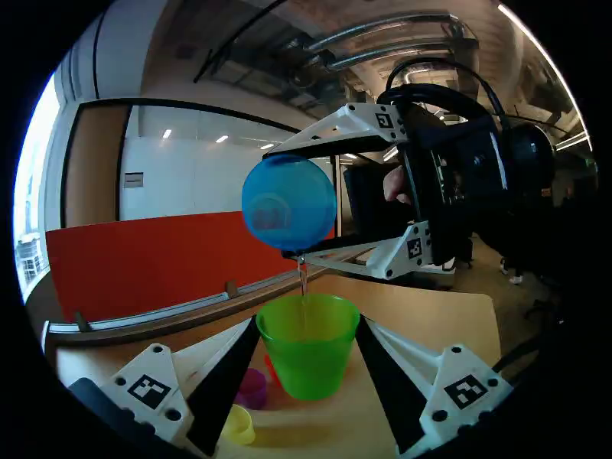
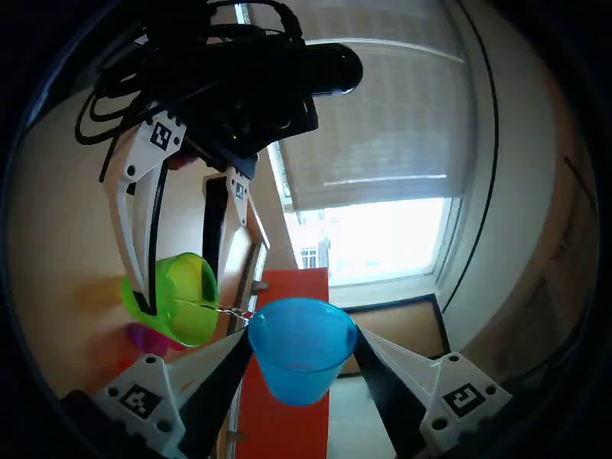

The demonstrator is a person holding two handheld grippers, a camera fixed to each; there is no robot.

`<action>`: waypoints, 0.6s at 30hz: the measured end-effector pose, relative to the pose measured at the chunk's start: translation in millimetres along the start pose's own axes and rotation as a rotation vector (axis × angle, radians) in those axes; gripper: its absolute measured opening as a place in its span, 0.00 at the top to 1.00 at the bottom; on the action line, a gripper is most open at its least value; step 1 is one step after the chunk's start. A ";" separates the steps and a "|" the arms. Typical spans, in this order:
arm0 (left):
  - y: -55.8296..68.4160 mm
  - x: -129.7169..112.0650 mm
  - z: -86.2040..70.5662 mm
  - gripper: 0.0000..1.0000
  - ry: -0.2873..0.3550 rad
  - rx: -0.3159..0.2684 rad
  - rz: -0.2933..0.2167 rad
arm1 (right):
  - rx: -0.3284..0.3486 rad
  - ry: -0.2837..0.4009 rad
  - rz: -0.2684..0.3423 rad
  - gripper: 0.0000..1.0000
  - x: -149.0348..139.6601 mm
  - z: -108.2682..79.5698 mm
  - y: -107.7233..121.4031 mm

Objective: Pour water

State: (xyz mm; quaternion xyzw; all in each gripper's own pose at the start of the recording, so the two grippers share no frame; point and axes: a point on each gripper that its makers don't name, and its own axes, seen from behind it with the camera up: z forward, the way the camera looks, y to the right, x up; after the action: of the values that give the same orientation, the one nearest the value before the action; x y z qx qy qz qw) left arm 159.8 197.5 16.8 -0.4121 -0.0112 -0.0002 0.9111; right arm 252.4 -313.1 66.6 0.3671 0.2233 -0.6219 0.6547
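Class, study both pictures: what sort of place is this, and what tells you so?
Probably an office or shared workspace: bare ceiling pipes, a glass wall behind an orange panel, and a big window with a blind.

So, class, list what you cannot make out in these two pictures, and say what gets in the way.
Purple cup and yellow cup: left gripper view, partly behind a finger of the left gripper.
Blue cup, its mouth: left gripper view, turned away from camera.
Green cup, its water level: both views, tinted wall obscures it.
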 end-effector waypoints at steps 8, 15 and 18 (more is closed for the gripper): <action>1.0 0.1 -1.0 0.11 0.002 0.000 -0.001 | -0.001 -0.001 -0.018 0.07 0.7 1.8 0.9; 1.1 0.5 -1.4 0.11 0.004 0.000 -0.002 | -0.001 -0.002 -0.030 0.07 0.4 0.9 1.1; 0.8 0.5 -1.3 0.11 0.005 0.001 -0.002 | -0.002 -0.003 -0.039 0.07 -0.5 0.3 2.0</action>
State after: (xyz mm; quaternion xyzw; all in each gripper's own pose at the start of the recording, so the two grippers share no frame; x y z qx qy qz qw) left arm 160.3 197.0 15.4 -0.4115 -0.0095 -0.0018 0.9114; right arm 254.3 -313.1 67.6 0.3611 0.2299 -0.6348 0.6432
